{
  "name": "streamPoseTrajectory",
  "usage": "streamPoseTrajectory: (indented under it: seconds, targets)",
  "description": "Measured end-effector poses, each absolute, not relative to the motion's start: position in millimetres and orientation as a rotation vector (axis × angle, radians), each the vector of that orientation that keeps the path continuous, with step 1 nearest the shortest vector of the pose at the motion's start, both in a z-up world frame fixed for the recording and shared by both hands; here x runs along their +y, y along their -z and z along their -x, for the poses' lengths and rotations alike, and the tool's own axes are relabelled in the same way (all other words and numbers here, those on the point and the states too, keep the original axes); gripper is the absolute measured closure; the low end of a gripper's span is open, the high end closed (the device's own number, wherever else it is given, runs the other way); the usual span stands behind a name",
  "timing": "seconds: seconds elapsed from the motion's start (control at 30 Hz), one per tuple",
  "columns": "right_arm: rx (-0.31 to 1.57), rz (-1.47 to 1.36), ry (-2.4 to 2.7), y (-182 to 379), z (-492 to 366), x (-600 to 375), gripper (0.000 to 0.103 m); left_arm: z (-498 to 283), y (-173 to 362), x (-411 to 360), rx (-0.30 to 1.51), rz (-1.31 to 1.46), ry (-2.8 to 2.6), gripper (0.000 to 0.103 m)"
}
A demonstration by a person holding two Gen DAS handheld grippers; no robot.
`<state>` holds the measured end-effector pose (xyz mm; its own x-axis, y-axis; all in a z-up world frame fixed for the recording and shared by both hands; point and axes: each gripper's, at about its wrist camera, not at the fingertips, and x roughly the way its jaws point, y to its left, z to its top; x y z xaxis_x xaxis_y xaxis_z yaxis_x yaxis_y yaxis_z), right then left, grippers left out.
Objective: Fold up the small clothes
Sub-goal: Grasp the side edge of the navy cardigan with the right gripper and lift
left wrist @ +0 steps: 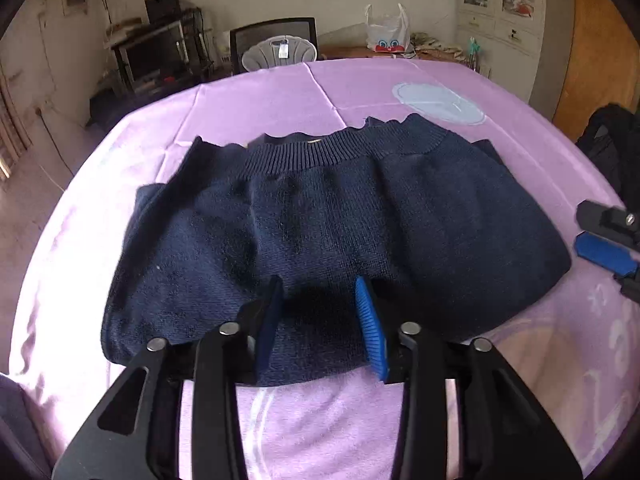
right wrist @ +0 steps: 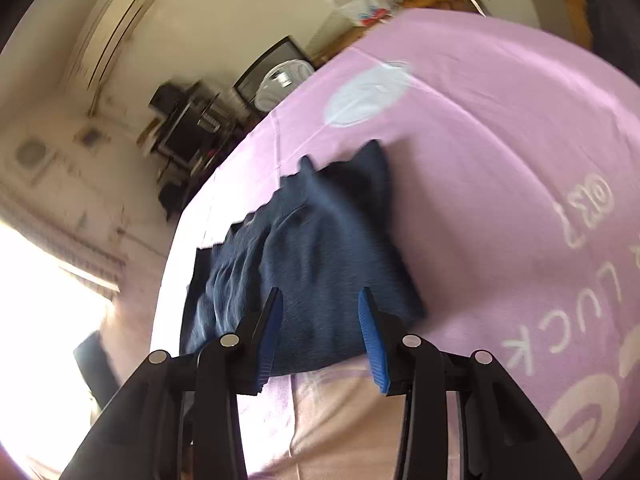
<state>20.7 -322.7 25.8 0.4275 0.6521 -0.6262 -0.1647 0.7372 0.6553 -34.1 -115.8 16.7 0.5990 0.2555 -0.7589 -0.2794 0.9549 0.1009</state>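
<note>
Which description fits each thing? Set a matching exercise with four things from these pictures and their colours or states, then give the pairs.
Things:
1. knitted garment
2. tablecloth
3. plastic bag
4. left tool

Descriptions:
A. pink-purple, spread over the table
B. open, above the near edge of the garment
C. dark blue, lying on the cloth
D. white, beyond the far table edge

Pairs: 1-C, 2-A, 3-D, 4-B
</note>
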Motion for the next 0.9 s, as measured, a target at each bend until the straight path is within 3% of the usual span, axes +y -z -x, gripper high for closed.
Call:
streamPoseTrajectory:
  seconds: [0.2, 0.33, 0.4, 0.57, 0.9]
  targets:
    - [1.016, -0.628, -0.522, -19.7, -19.2, -352.3, 0.061, 46.6, -44.0, -103.5, 0.815, 0.137, -0.291, 0.065]
    - [1.050, -0.655, -0.508, -9.4, -18.1, -354.3, 0.061, 35.1, -24.5, -90.5, 0.894, 0.181, -0.303, 0.064]
    - [1.070, -0.657, -0.510, -3.8, -17.6, -351.9, 0.061, 35.2, -22.1, -89.9, 0.887, 0.159, -0.315, 0.059]
    - [1.118, -0.634, -0.527, 9.1, -15.3, -334.6, 0.061, 35.6, -25.3, -88.3, 0.889, 0.181, -0.304, 0.061]
    - [0.983, -0.616, -0.438, 19.6, -21.5, -317.9, 0.060, 30.9, -19.9, -82.7, 0.896, 0.178, -0.319, 0.062]
